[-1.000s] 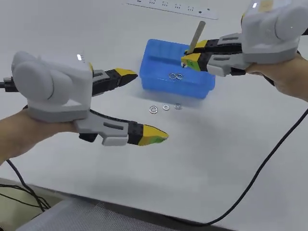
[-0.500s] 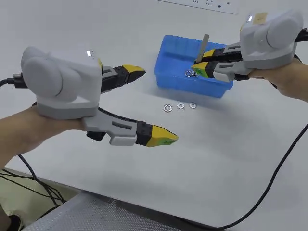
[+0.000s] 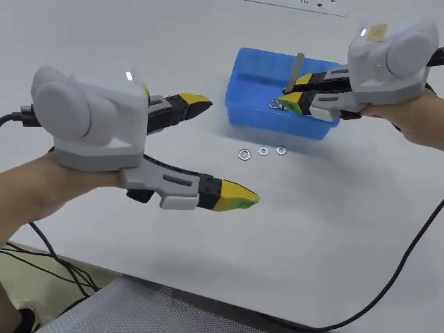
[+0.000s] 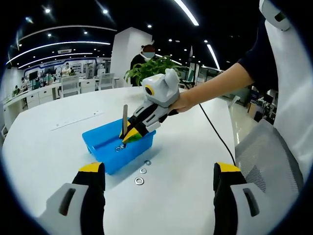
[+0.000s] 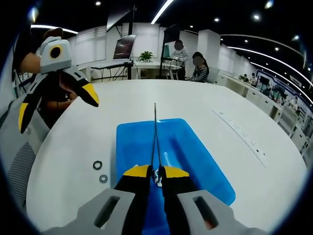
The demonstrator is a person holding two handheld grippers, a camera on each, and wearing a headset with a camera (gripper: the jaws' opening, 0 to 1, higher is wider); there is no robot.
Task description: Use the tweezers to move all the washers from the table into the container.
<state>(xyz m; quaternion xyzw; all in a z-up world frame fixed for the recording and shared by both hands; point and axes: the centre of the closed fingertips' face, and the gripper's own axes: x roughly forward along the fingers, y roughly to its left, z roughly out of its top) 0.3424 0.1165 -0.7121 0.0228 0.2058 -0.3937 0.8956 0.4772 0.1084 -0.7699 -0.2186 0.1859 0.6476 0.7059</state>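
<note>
The blue container (image 3: 253, 111) stands on the white table and holds washers (image 3: 275, 105). Three more washers (image 3: 263, 151) lie in a row on the table just in front of it. My right gripper (image 3: 290, 101) hovers over the container, shut on thin grey tweezers (image 3: 298, 66) that stick upward from its jaws. The tweezers (image 5: 155, 132) run straight ahead over the container (image 5: 195, 156) in the right gripper view. My left gripper (image 3: 222, 152) stands wide open at the near left with nothing between its jaws. Its own view shows the table washers (image 4: 142, 171) and the container (image 4: 105, 147).
A white power strip (image 3: 298, 5) lies along the far edge of the table. A black cable (image 3: 388, 277) trails from the right gripper across the near right. People stand at other desks in the background. A grey chair (image 3: 125, 312) sits below the table's near edge.
The head camera has shifted. My right gripper with the tweezers has come down from the container's far corner to over its middle, nearer the washers inside. The left gripper stays open.
</note>
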